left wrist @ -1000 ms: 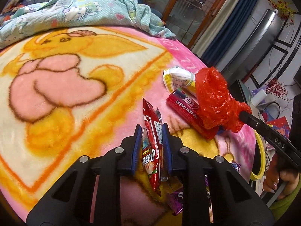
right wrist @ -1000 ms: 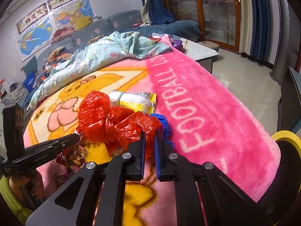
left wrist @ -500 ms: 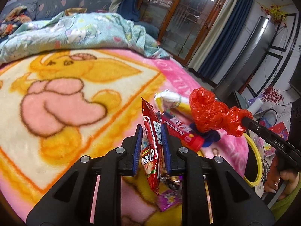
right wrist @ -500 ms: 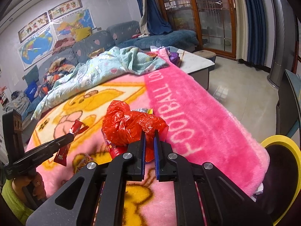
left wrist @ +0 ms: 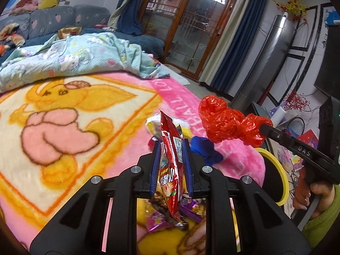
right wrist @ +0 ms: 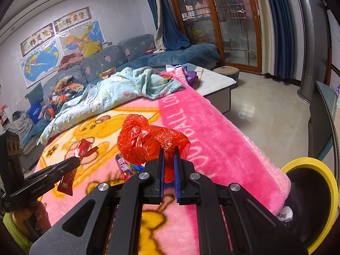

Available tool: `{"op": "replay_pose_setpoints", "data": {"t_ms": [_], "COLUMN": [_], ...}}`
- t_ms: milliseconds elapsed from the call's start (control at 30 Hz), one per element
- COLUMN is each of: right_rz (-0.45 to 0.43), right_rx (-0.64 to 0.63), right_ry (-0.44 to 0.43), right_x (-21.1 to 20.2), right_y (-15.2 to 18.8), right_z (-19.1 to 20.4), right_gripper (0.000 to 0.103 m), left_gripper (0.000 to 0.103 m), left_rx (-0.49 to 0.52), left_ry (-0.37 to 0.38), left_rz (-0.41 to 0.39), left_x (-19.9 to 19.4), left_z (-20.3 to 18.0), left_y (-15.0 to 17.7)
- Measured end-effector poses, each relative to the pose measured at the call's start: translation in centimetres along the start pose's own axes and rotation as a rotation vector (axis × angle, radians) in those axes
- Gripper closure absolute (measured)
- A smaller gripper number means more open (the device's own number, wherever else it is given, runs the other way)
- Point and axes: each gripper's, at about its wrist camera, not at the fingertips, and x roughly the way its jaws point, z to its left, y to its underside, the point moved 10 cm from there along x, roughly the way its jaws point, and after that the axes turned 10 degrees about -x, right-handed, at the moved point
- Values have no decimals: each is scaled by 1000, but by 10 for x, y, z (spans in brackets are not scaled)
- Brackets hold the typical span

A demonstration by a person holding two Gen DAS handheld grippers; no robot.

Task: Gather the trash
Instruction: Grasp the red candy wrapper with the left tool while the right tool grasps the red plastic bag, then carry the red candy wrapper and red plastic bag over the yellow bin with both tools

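left gripper (left wrist: 171,148): fingers clamped on long red foil snack wrapper (left wrist: 171,165), held clear of the pink plush blanket (left wrist: 63,127) | right gripper (right wrist: 168,155): fingers clamped on crumpled red plastic bag (right wrist: 146,142), likewise aloft | yellow-rimmed black bin (right wrist: 314,201) far right, likely their destination

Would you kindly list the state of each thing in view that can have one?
Left gripper: shut on the red wrapper.
Right gripper: shut on the red bag.
Red wrapper: held upright, off the blanket.
Red bag: crumpled, held in the air.
Blue scrap: lying on the blanket.
Candy tube: lying on the blanket.
Bin: open, beside the blanket's edge.
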Motion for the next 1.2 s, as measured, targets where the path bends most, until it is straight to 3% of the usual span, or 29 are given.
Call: {"op": "replay_pose_setpoints", "data": {"t_ms": [533,1200], "right_rz": [-50,-106], "right_rx": [49,132], "right_ry": [50,201], "right_x": [-41,-92], "right_y": [3,12], "right_z": [-34,-101], "right_gripper": [96,96], "left_gripper": [89,89], "left_rx": [92,240], "left_ry": [55,144], "left_rz": [-3,6], "left_x": [-5,3], "left_z": [-54,-139], "left_y": [9,28]}}
